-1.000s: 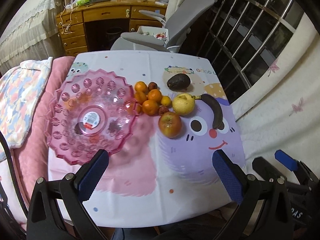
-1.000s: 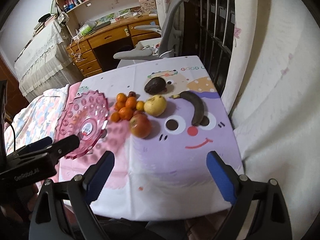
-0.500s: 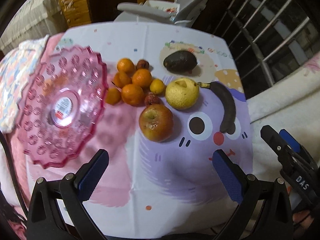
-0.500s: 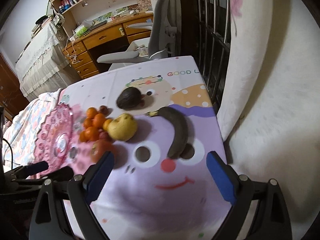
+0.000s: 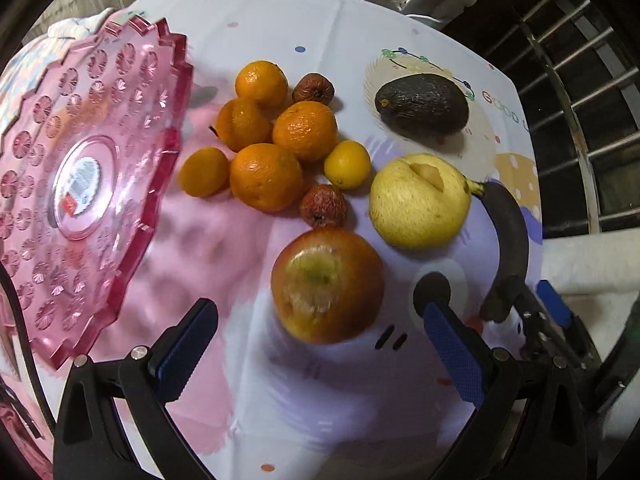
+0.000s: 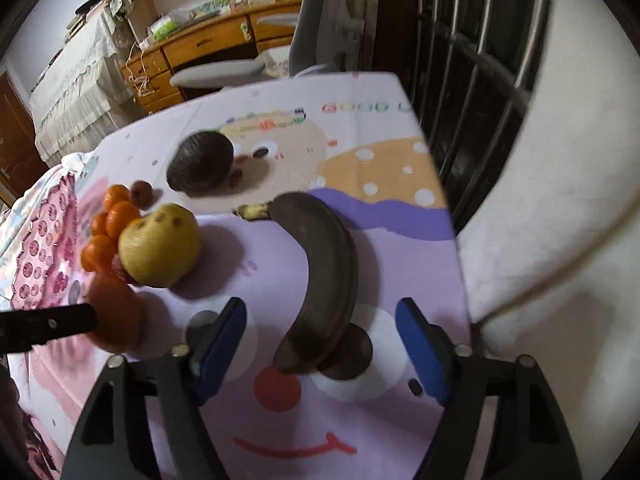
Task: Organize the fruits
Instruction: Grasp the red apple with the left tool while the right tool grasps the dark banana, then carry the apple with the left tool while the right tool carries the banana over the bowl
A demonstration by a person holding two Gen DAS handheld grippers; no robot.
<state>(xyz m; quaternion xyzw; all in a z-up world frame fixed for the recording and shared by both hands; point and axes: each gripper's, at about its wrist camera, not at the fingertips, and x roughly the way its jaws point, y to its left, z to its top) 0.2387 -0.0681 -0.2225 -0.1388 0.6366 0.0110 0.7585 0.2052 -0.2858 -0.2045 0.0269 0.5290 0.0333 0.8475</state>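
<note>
- The right gripper (image 6: 320,332) hangs right over the near end of the banana (image 6: 324,276), blue pads on either side of it with visible gaps, so nothing is gripped. Its jaws have just been closing in, and they sit at a middling width around the banana's tip.
- The left gripper (image 5: 320,344) is spread wide, and the apple (image 5: 326,284) sits between its fingers, slightly ahead of the pads. No contact on either side.
- The banana is very dark, nearly black, with a yellow stem end pointing toward the pear (image 6: 160,246). It curves along the right side of the cartoon-face tablecloth (image 5: 320,420).
- The pear is yellow with a nick in it, just right of the apple in the left wrist view, touching or almost touching the banana stem.
- The oranges (image 5: 266,176) are bunched in a cluster left of the pear, with a couple of small wrinkly red fruits (image 5: 323,205) mixed in. One small yellow citrus (image 5: 347,164) sits at the cluster's right edge.
- The avocado (image 5: 422,103) lies by itself toward the far side of the cloth, apart from the rest.
- The pink glass dish (image 5: 80,184) is on the left, with only a sticker label in the middle, its rim just beside the orange cluster.
- In the right wrist view the left gripper's finger pokes in from the left edge beside the apple, blurred.
</note>
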